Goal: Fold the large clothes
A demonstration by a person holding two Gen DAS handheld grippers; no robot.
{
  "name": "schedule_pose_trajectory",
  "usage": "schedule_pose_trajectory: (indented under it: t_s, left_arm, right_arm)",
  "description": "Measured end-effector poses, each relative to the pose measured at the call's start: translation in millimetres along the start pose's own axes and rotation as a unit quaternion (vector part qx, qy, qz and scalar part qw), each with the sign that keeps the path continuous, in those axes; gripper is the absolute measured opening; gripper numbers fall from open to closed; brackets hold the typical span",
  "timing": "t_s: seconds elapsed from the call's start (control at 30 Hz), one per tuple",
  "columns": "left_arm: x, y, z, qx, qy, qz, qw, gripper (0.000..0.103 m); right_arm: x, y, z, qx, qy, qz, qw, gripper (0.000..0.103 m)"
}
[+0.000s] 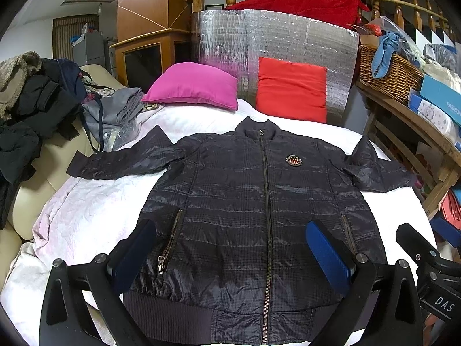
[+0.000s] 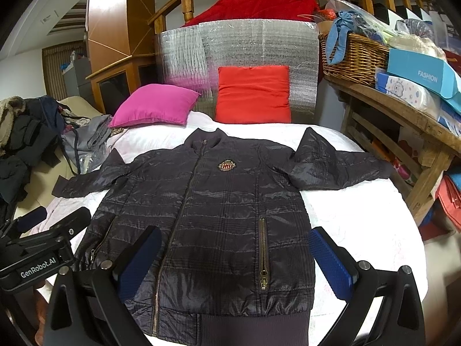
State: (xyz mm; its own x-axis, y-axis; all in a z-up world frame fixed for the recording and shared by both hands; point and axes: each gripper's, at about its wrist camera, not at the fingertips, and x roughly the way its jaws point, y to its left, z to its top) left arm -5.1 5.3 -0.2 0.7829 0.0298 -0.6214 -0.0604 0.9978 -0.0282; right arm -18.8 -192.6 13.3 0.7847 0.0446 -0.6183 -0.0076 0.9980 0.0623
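On crinkled white bedsheet (image 1: pixel 86 201), glossy quilted dark jacket (image 1: pixel 245 201) spread flat, zipped

Dark quilted jacket (image 1: pixel 236 201), zipped shut, front up, flat on white bedding, sleeves spread sideways

A white quilted bed cover (image 1: pixel 86 210) spreads across the foreground; at its head a pink pillow (image 1: pixel 191 89) lies beside a red cushion (image 1: pixel 292 89), the cushion propped against a silver foil panel (image 1: pixel 288 37); behind the panel a wooden stair railing (image 2: pixel 187 5) carries a draped red blanket (image 1: pixel 302 0); at right a wooden table (image 2: pixel 403 115) holds a wicker basket (image 2: pixel 354 57) and boxes; at left a cream sofa (image 1: pixel 26 196) bears piled dark clothes (image 1: pixel 31 106); a wooden cabinet (image 1: pixel 144 54) stands behind.
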Motion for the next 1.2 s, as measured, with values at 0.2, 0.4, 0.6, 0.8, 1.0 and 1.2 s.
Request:
schedule_pose_trajectory:
  t_s: [0.2, 0.4, 0.6, 0.8, 1.0, 1.2]
  left_arm:
    - [0.0, -0.4, -0.4, 0.001, -0.001, 0.001, 1.0, 0.103]
    - [6.4, 0.1, -0.9, -0.004, 0.007, -0.002, 1.0, 0.103]
    - [39.9, 17.2, -2.0, -0.034, 0.045, -0.009, 0.9984, 0.103]
    - [83.8, 24.6, 0.1, -0.042, 0.076, -0.01, 0.9961, 0.103]
    - [106.8, 13.6, 4.1, -0.019, 0.083, -0.01, 0.9963, 0.103]
    - [115.9, 18.3, 7.8, -0.036, 0.081, -0.023, 0.9958, 0.103]
  right_arm:
    - [-0.7, 0.1, -0.1, 0.001, -0.001, -0.002, 1.0, 0.103]
    - [2.9, -4.1, -0.8, 0.004, 0.004, 0.003, 1.0, 0.103]
    - [36.2, -65.5, -5.5, 0.089, 0.051, 0.041, 0.994, 0.103]
    - [90.7, -192.9, -8.1, 0.264, 0.061, 0.096, 0.958, 0.103]
    - [164.1, -319.9, 6.6, 0.444, 0.047, 0.123, 0.886, 0.103]
    - [248.5, -405.0, 17.7, 0.548, 0.046, 0.112, 0.828, 0.091]
